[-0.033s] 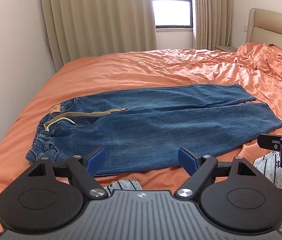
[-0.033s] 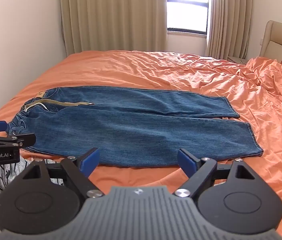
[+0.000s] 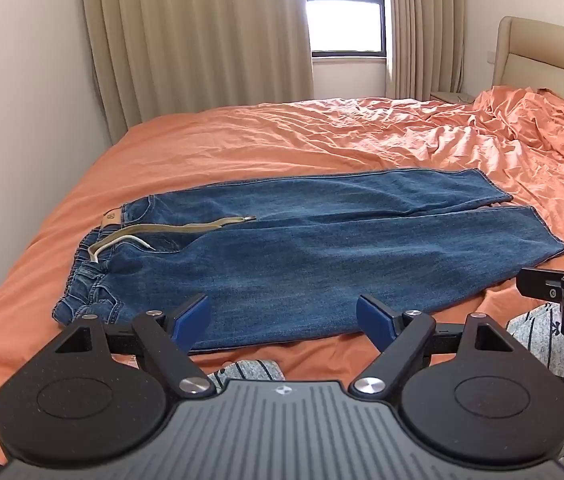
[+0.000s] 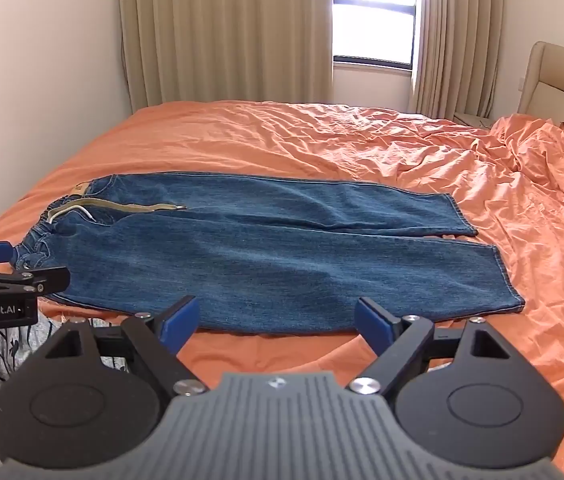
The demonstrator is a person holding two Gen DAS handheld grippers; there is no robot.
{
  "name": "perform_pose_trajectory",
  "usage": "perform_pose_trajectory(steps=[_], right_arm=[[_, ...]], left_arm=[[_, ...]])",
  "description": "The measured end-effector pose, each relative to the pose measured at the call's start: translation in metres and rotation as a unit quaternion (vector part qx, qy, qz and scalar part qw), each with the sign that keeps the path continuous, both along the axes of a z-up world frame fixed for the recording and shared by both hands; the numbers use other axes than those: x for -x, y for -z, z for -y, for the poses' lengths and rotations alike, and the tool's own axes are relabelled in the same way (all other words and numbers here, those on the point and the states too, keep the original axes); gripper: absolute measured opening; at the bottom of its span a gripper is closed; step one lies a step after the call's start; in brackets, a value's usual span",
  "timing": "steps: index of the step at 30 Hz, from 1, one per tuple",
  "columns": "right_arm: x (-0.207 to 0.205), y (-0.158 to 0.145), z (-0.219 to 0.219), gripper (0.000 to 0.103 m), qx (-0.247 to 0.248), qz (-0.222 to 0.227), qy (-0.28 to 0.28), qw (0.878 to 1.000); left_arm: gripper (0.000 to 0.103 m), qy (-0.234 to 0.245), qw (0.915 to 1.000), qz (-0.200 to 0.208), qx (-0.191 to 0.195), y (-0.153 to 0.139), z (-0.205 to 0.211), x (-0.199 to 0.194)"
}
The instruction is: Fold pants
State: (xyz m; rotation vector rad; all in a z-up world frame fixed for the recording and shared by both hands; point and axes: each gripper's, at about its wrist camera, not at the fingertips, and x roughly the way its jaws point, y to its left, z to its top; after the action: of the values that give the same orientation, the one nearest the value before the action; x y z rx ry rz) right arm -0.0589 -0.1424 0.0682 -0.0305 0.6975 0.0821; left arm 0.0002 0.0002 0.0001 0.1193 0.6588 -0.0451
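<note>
One pair of jeans (image 3: 321, 256) lies flat on an orange bedsheet (image 3: 282, 140).

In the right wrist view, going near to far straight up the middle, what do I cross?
Right claw, open and empty → bare strip of orange sheet → jeans lying flat, both legs → more wrinkled orange sheet → beige curtains on the far wall.
</note>
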Motion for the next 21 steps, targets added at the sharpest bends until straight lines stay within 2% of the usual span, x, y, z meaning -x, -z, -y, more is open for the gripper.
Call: perform_pose_trajectory(steps=[21], right_arm=[[0.012,-0.003,0.003,0.081,0.018,0.005,0.019,1.000]], left_arm=[[0.097,-0.005,1.0000,0.005,-0.003,-0.004,-0.005,0.003]])
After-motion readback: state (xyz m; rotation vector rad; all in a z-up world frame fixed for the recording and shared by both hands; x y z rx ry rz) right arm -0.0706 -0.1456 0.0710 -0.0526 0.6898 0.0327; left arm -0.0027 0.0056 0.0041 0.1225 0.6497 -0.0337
